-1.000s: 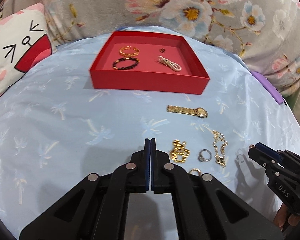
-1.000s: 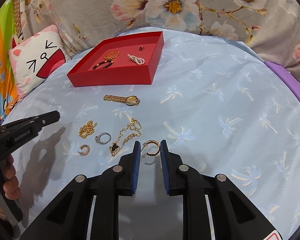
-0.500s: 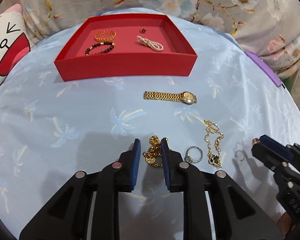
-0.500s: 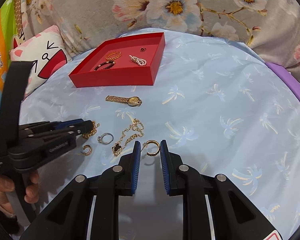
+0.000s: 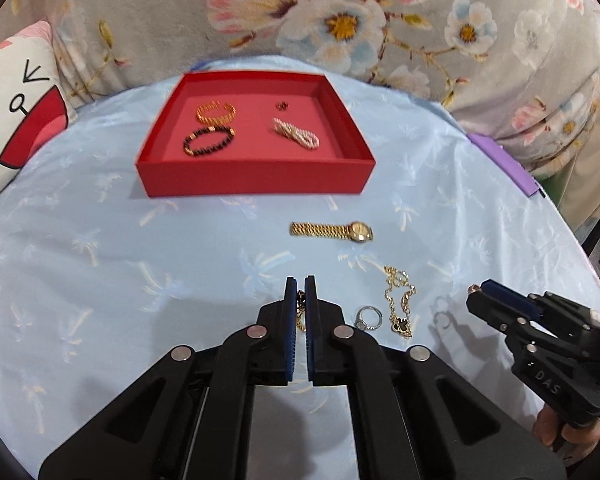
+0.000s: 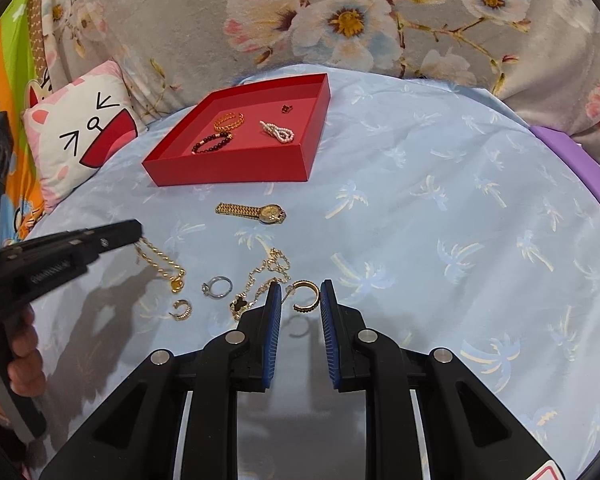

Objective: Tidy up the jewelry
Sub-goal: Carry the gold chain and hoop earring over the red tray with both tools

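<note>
Left tool picks a gold chain off the blue bedspread, bound for the red tray.

The left tool (image 5: 300, 292) is clamped on the gold chain (image 6: 160, 260), which trails down to the bedspread (image 6: 420, 220). The right tool (image 6: 297, 300), jaws apart, straddles a gold hoop earring (image 6: 307, 295). Next likely needs a lift and carry to the red tray (image 5: 256, 178), keeping the dangling chain clear of the ring (image 5: 369, 317).

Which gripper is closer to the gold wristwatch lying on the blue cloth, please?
Left, though only slightly. The left gripper, shut on a gold chain necklace, sits just short of the gold wristwatch; the right gripper hangs open around a gold hoop earring, a little farther back.
</note>
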Tool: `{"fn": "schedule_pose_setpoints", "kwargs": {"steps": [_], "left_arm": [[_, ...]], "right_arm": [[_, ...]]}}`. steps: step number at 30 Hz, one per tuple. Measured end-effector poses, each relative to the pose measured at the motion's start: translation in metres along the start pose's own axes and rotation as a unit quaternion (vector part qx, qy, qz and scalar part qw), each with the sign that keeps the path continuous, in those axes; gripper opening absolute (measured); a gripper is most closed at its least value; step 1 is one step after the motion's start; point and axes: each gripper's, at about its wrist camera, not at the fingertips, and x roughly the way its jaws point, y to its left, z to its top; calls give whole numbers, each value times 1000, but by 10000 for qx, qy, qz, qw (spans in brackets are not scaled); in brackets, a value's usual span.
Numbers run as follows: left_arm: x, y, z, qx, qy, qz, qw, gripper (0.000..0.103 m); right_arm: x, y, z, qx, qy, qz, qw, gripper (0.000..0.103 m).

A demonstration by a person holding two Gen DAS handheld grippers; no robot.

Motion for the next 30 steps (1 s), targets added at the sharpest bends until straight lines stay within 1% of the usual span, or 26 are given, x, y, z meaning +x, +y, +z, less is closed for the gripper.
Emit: {"fn": "schedule_pose_setpoints", "kwargs": {"steps": [3, 6, 9, 11, 13, 15, 18, 21, 24, 26, 30], "left_arm": [[-17, 8, 14, 32, -132, 52, 9999, 3], [-34, 17, 32, 56, -327, 93, 9994, 3], [-46, 26, 55, 29, -532, 107, 9985, 3], [-53, 30, 73, 35, -738, 206, 9971, 3], [-55, 36, 93, 21, -943, 319, 9950, 3], [-54, 41, 109, -21, -1034, 320, 9941, 3], [-42, 47, 136, -58, -1140, 397, 9927, 3], [-22, 52, 153, -63, -1127, 429, 9927, 3], [2, 56, 161, -62, -1040, 495, 9933, 3], [21, 62, 164, -121, -915, 466, 9946, 3], [53, 72, 160, -228, -684, 440, 9964, 3]], "right_arm": [[-7, 5, 8, -71, -78, 69, 9999, 18], [-15, 11, 25, -182, -150, 235, 9994, 18], [-18, 20, 51, -354, -300, 303, 9985, 18], [-17, 27, 74, -426, -415, 386, 9975, 18], [-13, 32, 92, -481, -495, 420, 9967, 18], [-3, 40, 113, -527, -555, 425, 9962, 18], [18, 46, 138, -502, -574, 449, 9961, 18], [46, 50, 155, -459, -526, 421, 9967, 18], [78, 51, 163, -394, -381, 375, 9978, 18], [101, 49, 166, -318, -232, 352, 9986, 18], [131, 44, 166, -185, -2, 356, 9992, 18]]}}
